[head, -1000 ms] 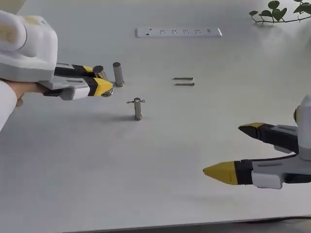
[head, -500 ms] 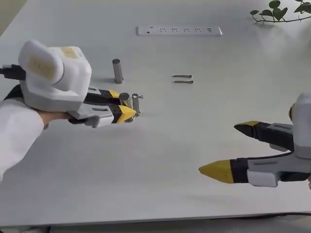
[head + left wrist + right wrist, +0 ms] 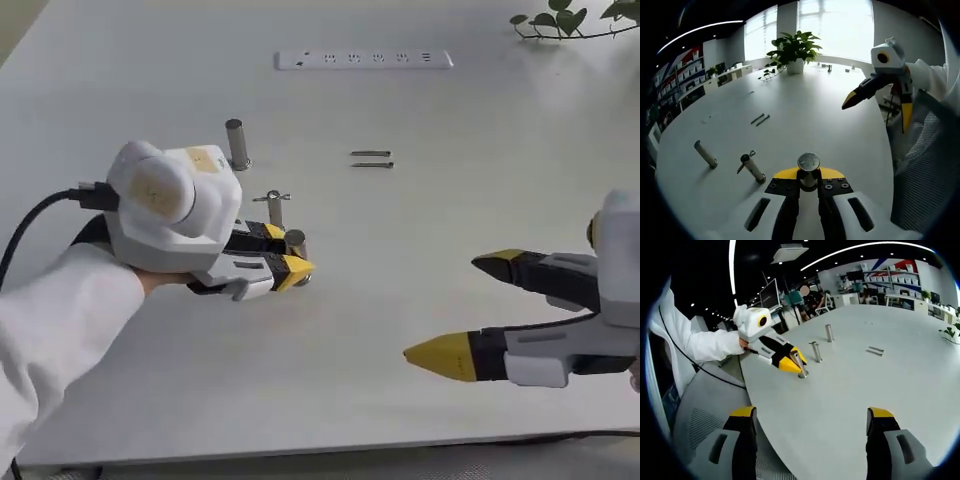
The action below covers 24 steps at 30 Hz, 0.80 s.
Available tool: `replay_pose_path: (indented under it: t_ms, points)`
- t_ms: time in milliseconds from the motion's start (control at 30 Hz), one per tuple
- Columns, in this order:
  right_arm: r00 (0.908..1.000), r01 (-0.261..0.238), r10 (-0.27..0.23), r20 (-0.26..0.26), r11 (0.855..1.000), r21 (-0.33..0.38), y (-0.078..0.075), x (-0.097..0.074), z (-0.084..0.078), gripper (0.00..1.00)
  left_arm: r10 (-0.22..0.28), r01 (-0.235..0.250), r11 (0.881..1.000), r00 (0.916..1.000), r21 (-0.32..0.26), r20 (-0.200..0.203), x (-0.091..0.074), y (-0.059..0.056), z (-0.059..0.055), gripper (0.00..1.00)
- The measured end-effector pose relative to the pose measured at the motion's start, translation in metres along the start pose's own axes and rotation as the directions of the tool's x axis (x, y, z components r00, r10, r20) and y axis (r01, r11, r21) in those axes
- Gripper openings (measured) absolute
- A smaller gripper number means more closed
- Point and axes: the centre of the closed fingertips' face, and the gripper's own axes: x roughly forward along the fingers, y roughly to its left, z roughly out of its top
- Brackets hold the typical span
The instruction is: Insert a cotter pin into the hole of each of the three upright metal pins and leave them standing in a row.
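The left hand-held gripper was clamped on a metal pin. The pin stood upright between the yellow tips, and its flat round head showed just above them in the left gripper view. Its foot was down at the worktop, though whether it actually touched could not be told. Just behind it stood the fitted pin, with a cotter pin through its top. Farther back, toward the power strip, the bare pin stood on its own. Two loose cotter pins lay side by side to the right of those, well apart from both grippers. The right hand-held gripper hung over the near right of the worktop, its jaws wide apart with nothing between them, and it pointed toward the left one.
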Motion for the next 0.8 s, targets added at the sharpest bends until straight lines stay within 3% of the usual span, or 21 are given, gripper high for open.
replay_pose_path:
  t_ms: [600,800]
  points:
    - [0.9999,-0.001,0.001,-0.014,1.0,0.002,-0.001,0.0,-0.003,0.88,-0.028,0.028,1.0,0.9995,0.011,-0.011,0.013,-0.015,-0.011,0.11]
    - [0.9998,-0.005,0.005,-0.018,1.0,0.003,0.0,0.0,-0.004,0.88,-0.021,0.02,1.0,0.9997,0.016,0.009,0.012,-0.015,-0.01,0.11]
